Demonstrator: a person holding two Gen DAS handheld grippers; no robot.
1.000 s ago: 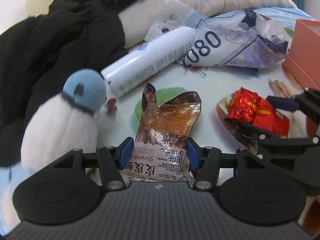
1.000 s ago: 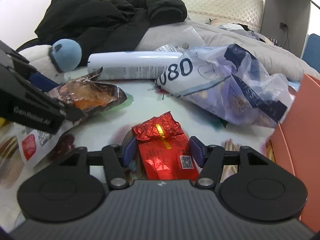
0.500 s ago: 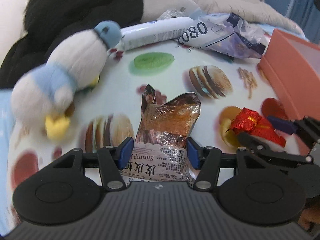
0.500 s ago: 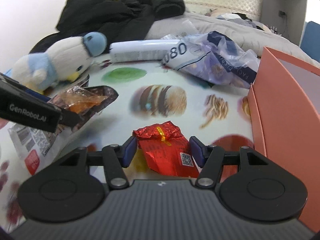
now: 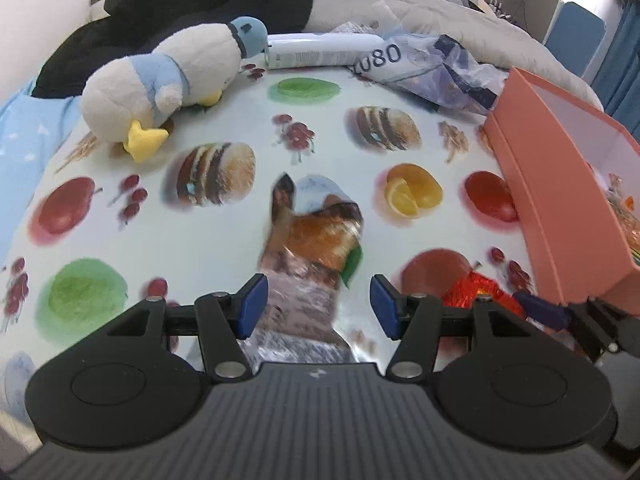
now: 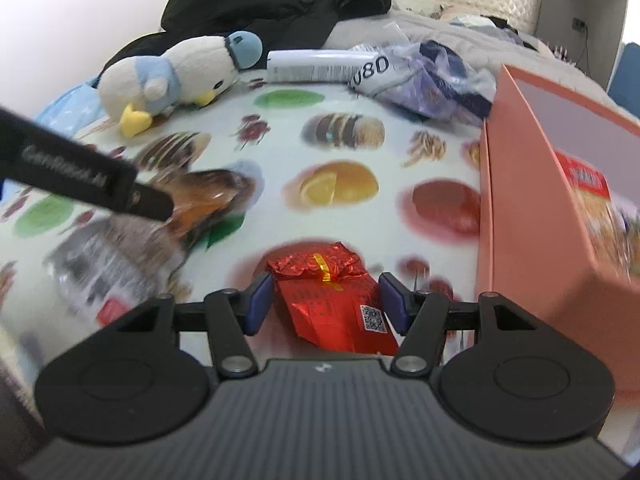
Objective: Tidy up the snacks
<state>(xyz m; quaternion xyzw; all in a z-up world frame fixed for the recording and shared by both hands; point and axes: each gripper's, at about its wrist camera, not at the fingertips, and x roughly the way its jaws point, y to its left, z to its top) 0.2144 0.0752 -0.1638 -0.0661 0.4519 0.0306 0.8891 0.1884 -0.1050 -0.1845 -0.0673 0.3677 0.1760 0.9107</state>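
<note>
Both packets carried nearer pink box point(image 6: 520, 208); plush penguin point(image 5: 168, 80) left behind

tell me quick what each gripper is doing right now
left gripper: closed on the shrimp snack bag, held off the cloth.
right gripper: closed on the red foil packet.

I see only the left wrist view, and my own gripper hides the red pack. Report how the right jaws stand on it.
Observer: The red pack sits between the right gripper's jaws, with both pads against its sides.
Operator: Now describe what is in the box.
Observer: A red and yellow pack lies inside the box, against its near wall.
Operator: Check the bag below my jaws.
Observer: The bag's lower end hangs below the left gripper and bears a red label.
</note>
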